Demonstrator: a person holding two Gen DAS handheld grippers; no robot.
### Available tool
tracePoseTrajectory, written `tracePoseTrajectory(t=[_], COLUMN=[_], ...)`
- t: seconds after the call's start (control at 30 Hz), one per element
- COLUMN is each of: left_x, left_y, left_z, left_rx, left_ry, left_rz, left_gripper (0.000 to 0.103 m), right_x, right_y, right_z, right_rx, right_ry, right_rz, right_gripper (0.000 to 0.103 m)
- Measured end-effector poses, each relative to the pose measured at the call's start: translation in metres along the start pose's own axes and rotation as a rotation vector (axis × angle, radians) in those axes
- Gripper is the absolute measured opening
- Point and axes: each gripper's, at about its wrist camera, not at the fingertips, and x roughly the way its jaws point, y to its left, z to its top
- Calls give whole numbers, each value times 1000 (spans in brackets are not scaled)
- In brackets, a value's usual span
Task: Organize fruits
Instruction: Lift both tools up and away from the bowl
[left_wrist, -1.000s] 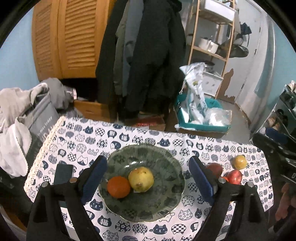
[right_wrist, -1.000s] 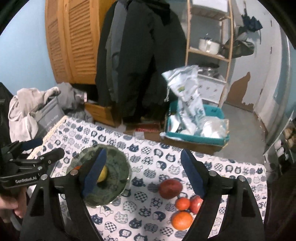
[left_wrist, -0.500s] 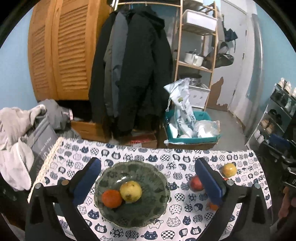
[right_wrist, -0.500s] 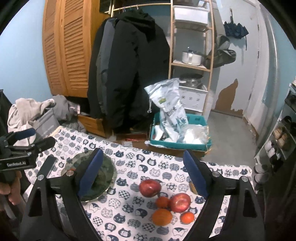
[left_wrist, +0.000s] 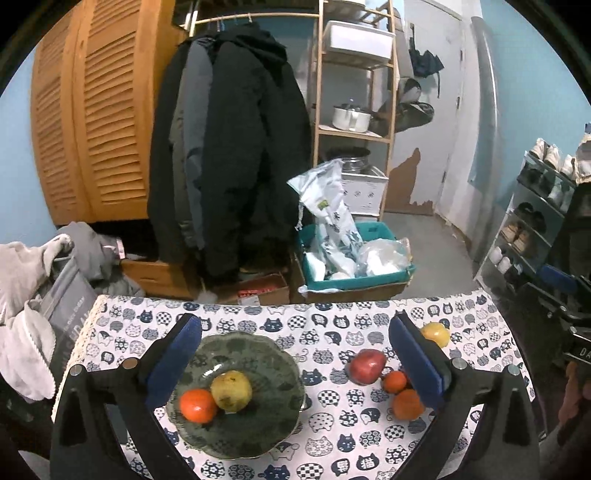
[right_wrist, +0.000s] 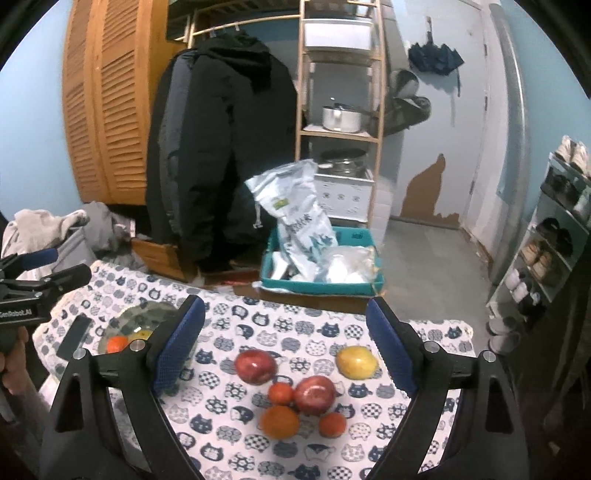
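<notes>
Across the lower half of both views, a table draped in a white cloth printed with navy cats (left_wrist: 332, 325). Lower centre-left of the left wrist view, a dark green scalloped glass plate (left_wrist: 258, 354) on that cloth, holding a yellow-green pear (left_wrist: 232, 390) touching a round orange tangerine (left_wrist: 198, 405). Lower right of the same view, loose on the cloth and well apart from the plate, a cluster of fruit: in the right wrist view, lower centre, two red apples (right_wrist: 255, 366) (right_wrist: 314, 394), a yellow pear (right_wrist: 357, 362) off to the right, a large orange (right_wrist: 279, 421), and two small tangerines (right_wrist: 281, 393) (right_wrist: 332, 424). Framing the plate, left gripper (left_wrist: 294, 363), blue-padded jaws spread wide, nothing between the pads. Framing the fruit cluster, right gripper (right_wrist: 284, 349), jaws also set apart and empty, above the cloth. Left of the plate in the right wrist view, a flat dark phone-like slab (right_wrist: 73, 336).
</notes>
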Motion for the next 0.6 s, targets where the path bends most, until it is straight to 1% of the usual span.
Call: tracePoseTrajectory(t=[0.2, 0.43, 0.53, 0.6], left_x=[12, 30, 43, 55], left_y=[-21, -39, -44, -47], left_z=[-2, -8, -12, -15], left_rx=[31, 65, 77, 76], left_ry=[31, 77, 109, 138], left_rz=[-18, -27, -20, -32], left_gripper=[102, 102, 102, 102], right_x=[10, 27, 38, 45], right_y=[-22, -29, -31, -31], right_z=[-11, -24, -32, -37], right_rx=[51, 59, 56, 56], right_ry=[39, 100, 138, 162], right_rz=[-14, -28, -33, -36], right_gripper=[88, 88, 88, 88])
